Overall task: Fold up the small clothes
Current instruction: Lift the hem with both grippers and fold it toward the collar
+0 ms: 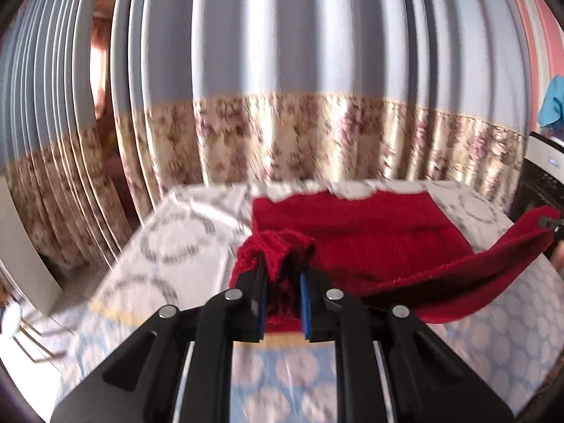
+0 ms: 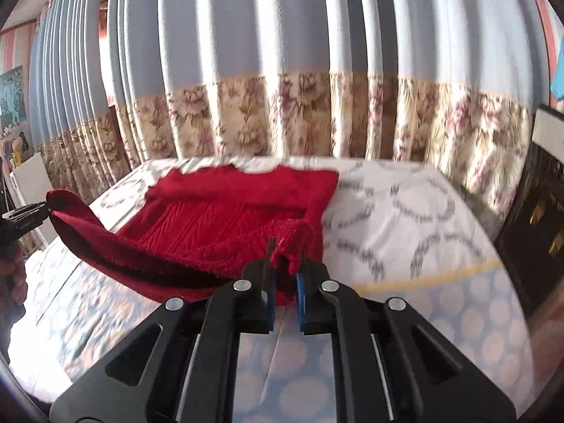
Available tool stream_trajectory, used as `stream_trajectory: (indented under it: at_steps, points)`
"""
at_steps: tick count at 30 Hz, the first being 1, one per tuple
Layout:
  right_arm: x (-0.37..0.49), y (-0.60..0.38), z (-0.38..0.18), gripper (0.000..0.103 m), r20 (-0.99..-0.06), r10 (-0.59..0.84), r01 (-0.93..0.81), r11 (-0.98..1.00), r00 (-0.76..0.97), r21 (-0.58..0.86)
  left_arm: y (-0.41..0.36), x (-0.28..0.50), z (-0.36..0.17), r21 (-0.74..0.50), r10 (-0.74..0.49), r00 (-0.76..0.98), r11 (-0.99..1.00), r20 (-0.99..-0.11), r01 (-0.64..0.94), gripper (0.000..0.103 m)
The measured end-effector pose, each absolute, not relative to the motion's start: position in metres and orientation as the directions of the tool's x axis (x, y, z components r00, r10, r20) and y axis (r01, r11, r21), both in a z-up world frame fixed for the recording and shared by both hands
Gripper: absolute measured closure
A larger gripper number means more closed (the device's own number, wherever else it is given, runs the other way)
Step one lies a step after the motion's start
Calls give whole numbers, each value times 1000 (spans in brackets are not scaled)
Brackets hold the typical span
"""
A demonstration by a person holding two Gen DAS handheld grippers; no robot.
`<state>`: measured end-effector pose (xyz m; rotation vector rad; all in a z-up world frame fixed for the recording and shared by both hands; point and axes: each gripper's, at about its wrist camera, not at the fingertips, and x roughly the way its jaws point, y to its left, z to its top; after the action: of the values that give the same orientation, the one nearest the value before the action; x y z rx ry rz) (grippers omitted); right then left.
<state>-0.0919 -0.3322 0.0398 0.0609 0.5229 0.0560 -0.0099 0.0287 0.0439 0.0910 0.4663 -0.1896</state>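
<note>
A red knitted garment [image 1: 352,232] lies on the patterned bedspread [image 1: 183,232], its far part flat and its near edge lifted. My left gripper [image 1: 282,282] is shut on the garment's near left corner. My right gripper [image 2: 283,268] is shut on the garment [image 2: 225,218] at its near right corner. The near hem hangs taut in the air between the two grippers. The right gripper's tip shows at the right edge of the left wrist view [image 1: 551,224]. The left gripper's tip shows at the left edge of the right wrist view [image 2: 28,213].
Blue pleated curtains with a floral lower band [image 1: 282,134] hang right behind the bed's far edge. A dark cabinet or appliance [image 2: 539,218] stands at the right of the bed. The near bedspread [image 2: 440,303] is light blue with pale dots.
</note>
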Motion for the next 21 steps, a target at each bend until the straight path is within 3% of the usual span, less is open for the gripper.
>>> stream_trajectory:
  at_steps: [8, 13, 21]
  points:
    - [-4, -348, 72, 94, -458, 45, -30, 999, 888, 40, 18, 83, 56, 57, -140, 876, 981, -461, 186, 88]
    - [55, -358, 72, 94, -475, 29, -10, 999, 880, 42, 4, 144, 52, 79, -108, 871, 983, -479, 166, 88]
    - [140, -376, 49, 94, -539, 23, 28, 996, 842, 86, 2, 221, 39, 18, -134, 825, 985, -549, 172, 88]
